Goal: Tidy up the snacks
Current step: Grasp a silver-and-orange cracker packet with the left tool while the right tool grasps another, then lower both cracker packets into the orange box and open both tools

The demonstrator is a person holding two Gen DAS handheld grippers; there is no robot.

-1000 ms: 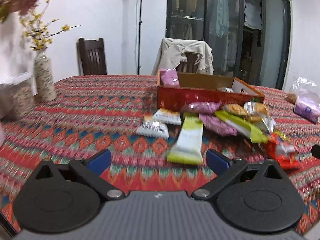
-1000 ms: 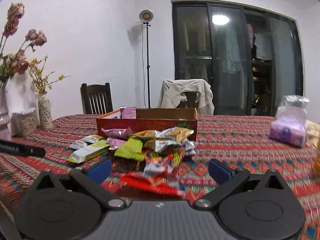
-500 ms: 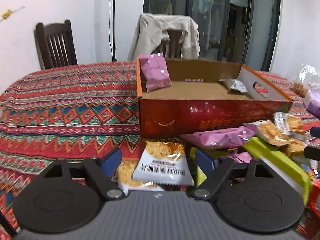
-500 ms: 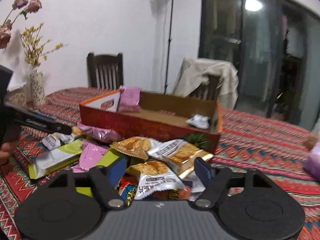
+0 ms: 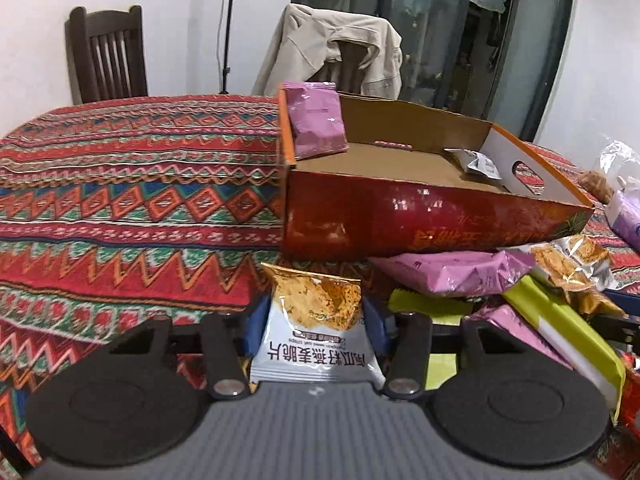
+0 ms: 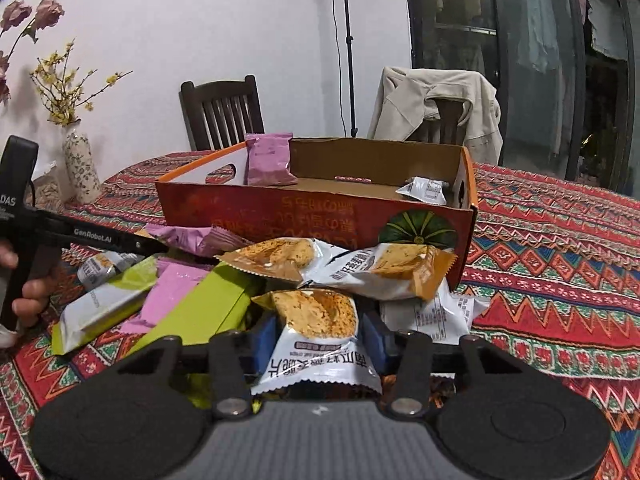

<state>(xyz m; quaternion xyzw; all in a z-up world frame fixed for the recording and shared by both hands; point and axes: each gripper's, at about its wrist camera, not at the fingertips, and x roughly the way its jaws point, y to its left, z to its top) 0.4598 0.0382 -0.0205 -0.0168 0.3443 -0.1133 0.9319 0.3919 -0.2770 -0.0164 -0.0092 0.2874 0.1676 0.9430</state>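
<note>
My left gripper [image 5: 314, 326] is shut on a white and orange crisp packet [image 5: 316, 340] in front of the red cardboard box [image 5: 420, 220]. My right gripper [image 6: 318, 336] is shut on another white and orange crisp packet [image 6: 320, 332] at the near edge of the snack pile. The box [image 6: 320, 216] holds a pink packet [image 5: 316, 124] leaning in its left corner and a small white packet [image 5: 478, 164] at its right end. Loose snacks lie before the box: pink packets [image 5: 452, 272], a green bar [image 6: 200, 316] and crisp packets [image 6: 384, 268].
The table has a red patterned cloth [image 5: 120, 208]. A vase of flowers [image 6: 80, 164] stands at the far left. Two chairs [image 6: 224, 112] stand behind, one draped with a jacket [image 6: 436, 104]. A plastic bag [image 5: 624, 200] lies at the right. The left gripper's handle [image 6: 52, 232] shows beside the pile.
Both grippers moved forward and down to the pile. Each closed its fingers on a crisp packet; half a second ago both were open.
</note>
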